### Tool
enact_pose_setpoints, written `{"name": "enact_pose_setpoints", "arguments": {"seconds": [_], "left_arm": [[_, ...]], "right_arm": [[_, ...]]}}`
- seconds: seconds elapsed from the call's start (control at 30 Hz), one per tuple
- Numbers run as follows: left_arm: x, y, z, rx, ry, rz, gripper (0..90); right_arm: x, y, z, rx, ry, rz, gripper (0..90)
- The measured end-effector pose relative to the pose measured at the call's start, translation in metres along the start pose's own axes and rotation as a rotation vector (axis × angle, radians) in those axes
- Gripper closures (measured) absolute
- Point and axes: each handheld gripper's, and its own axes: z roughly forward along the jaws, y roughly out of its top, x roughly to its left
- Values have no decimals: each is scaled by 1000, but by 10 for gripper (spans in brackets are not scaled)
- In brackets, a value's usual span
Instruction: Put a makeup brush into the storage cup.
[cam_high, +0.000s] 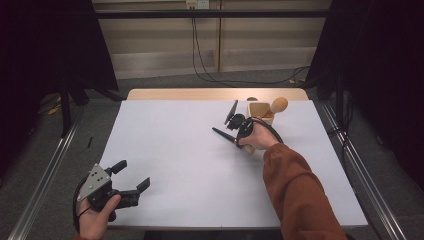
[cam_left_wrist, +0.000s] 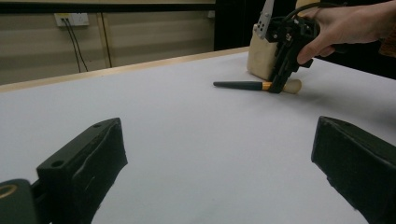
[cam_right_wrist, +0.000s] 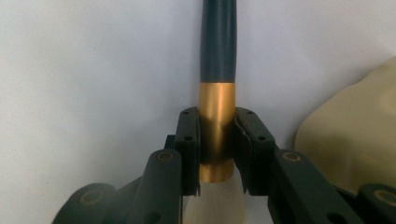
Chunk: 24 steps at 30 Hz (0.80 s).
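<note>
one brush (cam_right_wrist: 217, 93) lies flat on the white table (cam_high: 170, 150), clamped at its gold band by the right gripper (cam_right_wrist: 216, 140).

its dark handle points away from the jaws across the sheet, and the pale bristle end sits under the gripper body, just beside the beige wooden box (cam_high: 260, 111) at the far right of the table. both pads of the right gripper press on the gold ferrule from either side, with the person's right hand (cam_high: 257, 140) wrapped over the tool. a round-topped wooden piece (cam_high: 278, 105) leans out of the box. well apart, at the near left corner, the left gripper (cam_high: 131, 176) is held in the left hand (cam_high: 95, 215) with its jaws wide apart and nothing between them.
</note>
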Motion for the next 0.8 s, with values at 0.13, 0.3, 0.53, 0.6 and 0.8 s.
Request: {"name": "enact_pose_setpoints", "arguments": {"seconds": [0.13,0.3,0.53,0.6,0.8], "left_arm": [[0,0,0,1,0,1,29],[0,0,0,2,0,1,29],[0,0,0,2,0,0,29],[0,0,0,3,1,0,29],[0,0,1,2,0,0,29]], "right_arm": [[-1,-1,0,-2,14,3,731],[-2,-3,-1,-6,24,5,732],[-3,-5,-3,-14,52,11,733],[-3,-6,-4,-22,59,16,733],[-3,-9,-6,-49,76,16,733]]}}
